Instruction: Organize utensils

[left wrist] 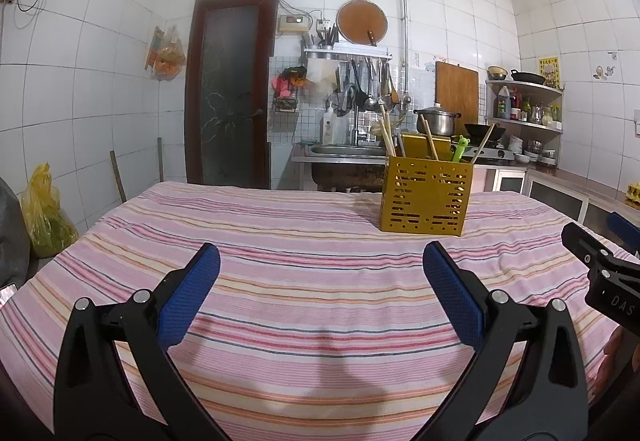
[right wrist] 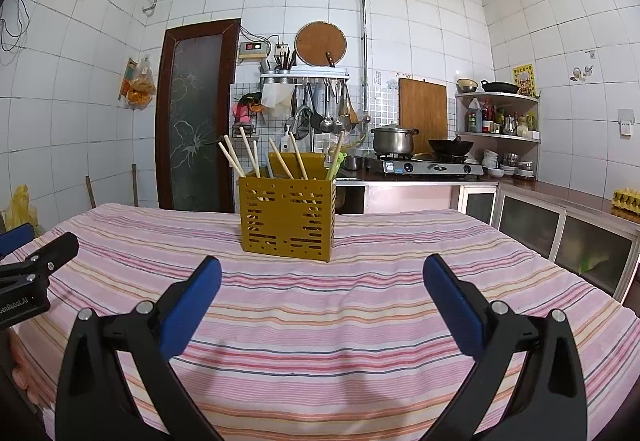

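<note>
Nearest, the left gripper (left wrist: 321,265) and right gripper (right wrist: 322,277) hover over the striped cloth (right wrist: 320,321), each with jaws spread wide and holding nothing. Farther back on the cloth stands the yellow holder (right wrist: 287,219), upright, with chopsticks (right wrist: 244,157) and a green utensil (right wrist: 335,161) leaning inside. Beyond are the stove (right wrist: 432,166) and sink (left wrist: 340,150).

My table (right wrist: 400,281) under a pink striped cloth (left wrist: 280,241), 1 yellow perforated utensil holder (right wrist: 287,223) standing upright on it toward the far edge — wooden chopsticks (right wrist: 244,155) leaning inside, my view otherwise bare cloth
</note>
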The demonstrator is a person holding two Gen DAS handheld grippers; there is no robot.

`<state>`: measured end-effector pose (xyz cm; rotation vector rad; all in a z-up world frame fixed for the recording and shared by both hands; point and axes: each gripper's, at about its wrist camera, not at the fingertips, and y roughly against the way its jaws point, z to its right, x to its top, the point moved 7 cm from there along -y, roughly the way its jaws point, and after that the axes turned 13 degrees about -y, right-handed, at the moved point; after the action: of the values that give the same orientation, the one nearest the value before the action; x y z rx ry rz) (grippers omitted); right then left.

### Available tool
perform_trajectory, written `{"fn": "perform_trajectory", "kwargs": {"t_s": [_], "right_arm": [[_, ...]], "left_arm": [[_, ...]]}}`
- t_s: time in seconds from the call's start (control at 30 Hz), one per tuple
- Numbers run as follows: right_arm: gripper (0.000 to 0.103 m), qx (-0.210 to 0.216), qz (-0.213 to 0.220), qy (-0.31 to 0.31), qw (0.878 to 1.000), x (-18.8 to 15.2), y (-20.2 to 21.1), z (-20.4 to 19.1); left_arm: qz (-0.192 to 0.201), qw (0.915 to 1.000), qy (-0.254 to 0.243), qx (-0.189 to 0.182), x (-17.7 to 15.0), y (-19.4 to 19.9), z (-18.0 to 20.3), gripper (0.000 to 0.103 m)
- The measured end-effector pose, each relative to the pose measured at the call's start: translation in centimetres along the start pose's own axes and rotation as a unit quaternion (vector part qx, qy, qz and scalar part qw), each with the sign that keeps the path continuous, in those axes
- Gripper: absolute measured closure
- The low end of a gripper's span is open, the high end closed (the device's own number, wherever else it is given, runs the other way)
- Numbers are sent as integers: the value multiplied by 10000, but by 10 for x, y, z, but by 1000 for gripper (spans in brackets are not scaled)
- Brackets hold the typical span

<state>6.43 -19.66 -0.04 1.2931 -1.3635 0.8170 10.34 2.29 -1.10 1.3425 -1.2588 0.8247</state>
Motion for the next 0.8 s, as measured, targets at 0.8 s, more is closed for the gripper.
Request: {"fn": "perform_trajectory", "kwargs": {"t_s": [0.8], "right_arm": [[4,-36,12,-28,10000,2,1,3]], "left_arm": [[87,9999,-48,42,3,4,3,5]]}}
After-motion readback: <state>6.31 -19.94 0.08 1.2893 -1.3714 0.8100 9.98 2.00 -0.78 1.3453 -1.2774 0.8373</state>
